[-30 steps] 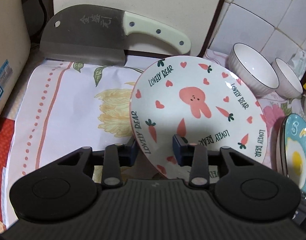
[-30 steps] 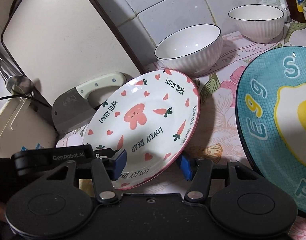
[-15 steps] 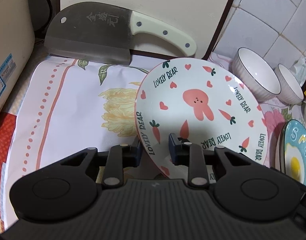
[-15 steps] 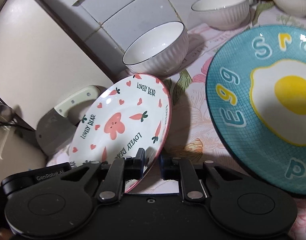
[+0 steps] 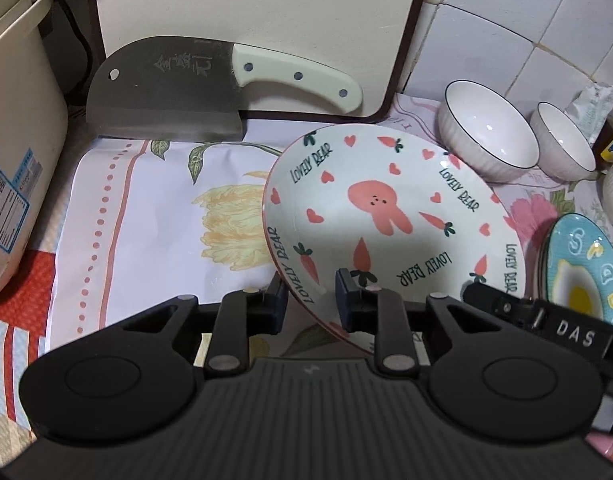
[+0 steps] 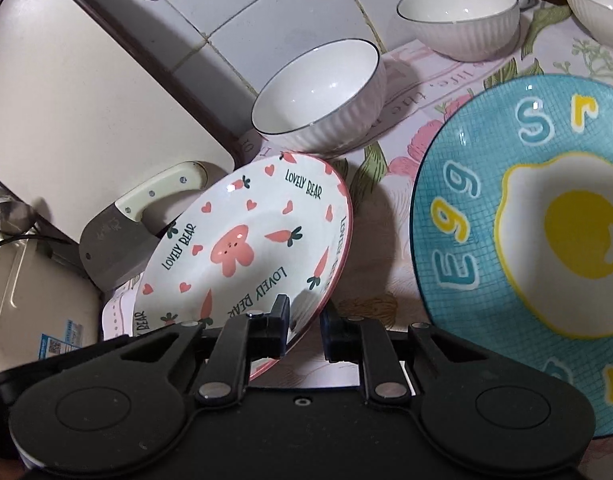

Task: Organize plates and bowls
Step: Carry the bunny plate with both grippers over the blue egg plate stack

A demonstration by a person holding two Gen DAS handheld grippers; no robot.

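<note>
A white plate with a pink bunny, hearts and carrots (image 5: pixel 386 220) is held tilted above the counter; it also shows in the right wrist view (image 6: pixel 242 248). My left gripper (image 5: pixel 308 300) is shut on its near left rim. My right gripper (image 6: pixel 304 328) is shut on its near right rim, and its body shows in the left wrist view (image 5: pixel 546 316). A blue fried-egg plate (image 6: pixel 526 220) lies to the right, on top of a stack (image 5: pixel 582 272). Three white ribbed bowls (image 6: pixel 322 100) (image 6: pixel 458 12) (image 6: pixel 598 0) stand along the tiled wall.
A cleaver with a cream handle (image 5: pixel 210 84) leans on a cream cutting board (image 5: pixel 258 8) at the back. A cream rice cooker (image 5: pixel 14 152) stands at the left. A floral mat (image 5: pixel 154 220) covers the counter under the plate.
My right gripper has closed onto the bunny plate's rim and moved in beside my left gripper. The plate has lifted and come slightly nearer; the left grip is unchanged.
</note>
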